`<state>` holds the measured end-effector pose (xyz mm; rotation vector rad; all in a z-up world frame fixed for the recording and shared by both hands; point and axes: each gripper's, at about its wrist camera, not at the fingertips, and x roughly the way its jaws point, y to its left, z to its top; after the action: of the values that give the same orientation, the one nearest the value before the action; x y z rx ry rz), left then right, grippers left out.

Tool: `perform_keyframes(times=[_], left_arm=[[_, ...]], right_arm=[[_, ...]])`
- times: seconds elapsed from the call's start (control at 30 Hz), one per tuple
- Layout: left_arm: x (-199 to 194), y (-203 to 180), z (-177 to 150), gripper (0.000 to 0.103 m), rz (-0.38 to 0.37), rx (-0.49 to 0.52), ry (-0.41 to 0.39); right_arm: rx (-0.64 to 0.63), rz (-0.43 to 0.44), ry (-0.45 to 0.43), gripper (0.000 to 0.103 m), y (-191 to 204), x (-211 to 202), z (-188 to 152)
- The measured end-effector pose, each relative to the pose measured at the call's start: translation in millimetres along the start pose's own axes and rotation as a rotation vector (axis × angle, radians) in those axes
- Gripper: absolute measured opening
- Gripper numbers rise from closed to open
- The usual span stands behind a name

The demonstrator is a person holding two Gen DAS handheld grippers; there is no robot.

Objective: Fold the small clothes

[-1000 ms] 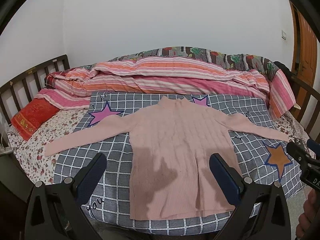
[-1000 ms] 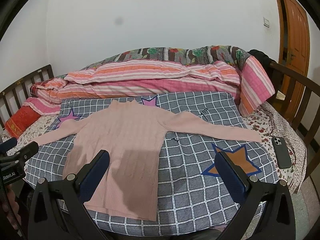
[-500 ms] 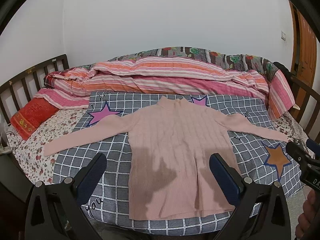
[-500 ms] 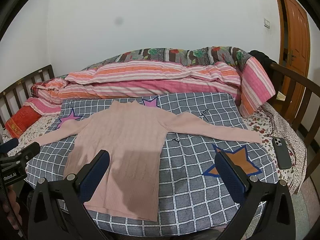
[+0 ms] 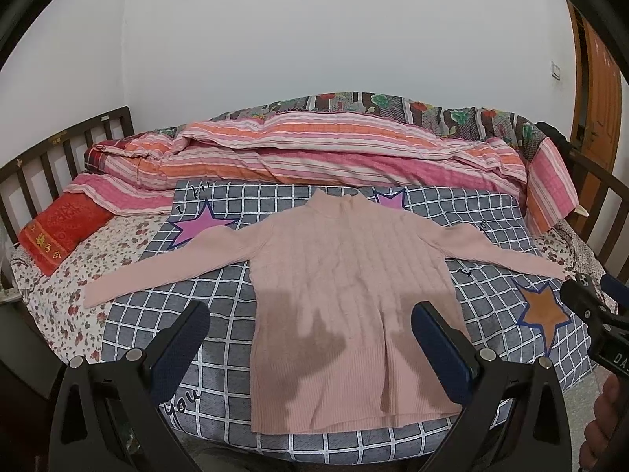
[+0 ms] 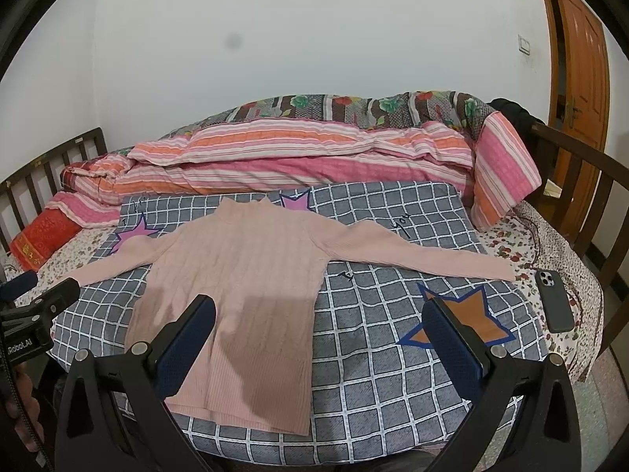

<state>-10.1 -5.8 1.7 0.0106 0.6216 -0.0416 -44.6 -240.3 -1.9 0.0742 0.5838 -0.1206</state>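
A pink ribbed sweater [image 5: 346, 275] lies flat and face up on a grey checked blanket [image 5: 220, 299], both sleeves spread out sideways and its collar toward the wall. It also shows in the right wrist view [image 6: 243, 267]. My left gripper [image 5: 310, 334] is open and empty, held above the sweater's hem near the bed's front edge. My right gripper [image 6: 320, 332] is open and empty, held above the sweater's right hem and the blanket. Neither gripper touches the cloth.
A rolled striped quilt [image 5: 314, 157] lies along the wall. A red pillow [image 5: 59, 228] sits at the left by the wooden headboard [image 5: 59, 149]. A dark phone [image 6: 554, 301] lies at the bed's right edge. A wooden door [image 6: 578, 78] stands at the right.
Both views have shifted very slightly; the sweater has not moved and both grippers stay open.
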Motion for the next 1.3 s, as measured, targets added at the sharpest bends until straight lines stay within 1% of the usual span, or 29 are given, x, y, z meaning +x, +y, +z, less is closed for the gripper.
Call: perform_keyframes(times=[0.5,0.57,0.67,0.77,0.97,1.07,1.13,1.23,1.3], left_arm=[[3,1,2,0.103,-0.001,0.000,-0.003],[5,1,3,0.103,-0.008,0.007,-0.003],[9,1,6,0.103,0.003,0.021,-0.008],[17,5,8,0.103,0.001,0.010,-0.001],[50,19,11,0.103,0.013,0.005,0.029],[76,35,8,0.103,0.001,-0.021,0.065],[97,52,0,0.103,-0.012,-0.056,0.106],[133,84,-15,0.102,0.021,-0.138,0.175],[154,110,-24,0.102,0.037,-0.212,0.213]], right_arm=[[-0.011,0.004,-0.004,0.103,6,2,-2],[-0.011,0.007,-0.007,0.103,6,2,-2],[-0.013,0.012,-0.010,0.103,6,4,-2],[-0.028,0.020,-0.006,0.103,9,9,-3],[-0.068,0.031,0.010,0.103,18,32,-8],[-0.085,0.062,0.024,0.103,24,49,-12],[-0.091,0.089,0.033,0.103,27,64,-17],[-0.093,0.112,0.049,0.103,32,87,-24],[-0.097,0.126,0.035,0.103,36,104,-28]])
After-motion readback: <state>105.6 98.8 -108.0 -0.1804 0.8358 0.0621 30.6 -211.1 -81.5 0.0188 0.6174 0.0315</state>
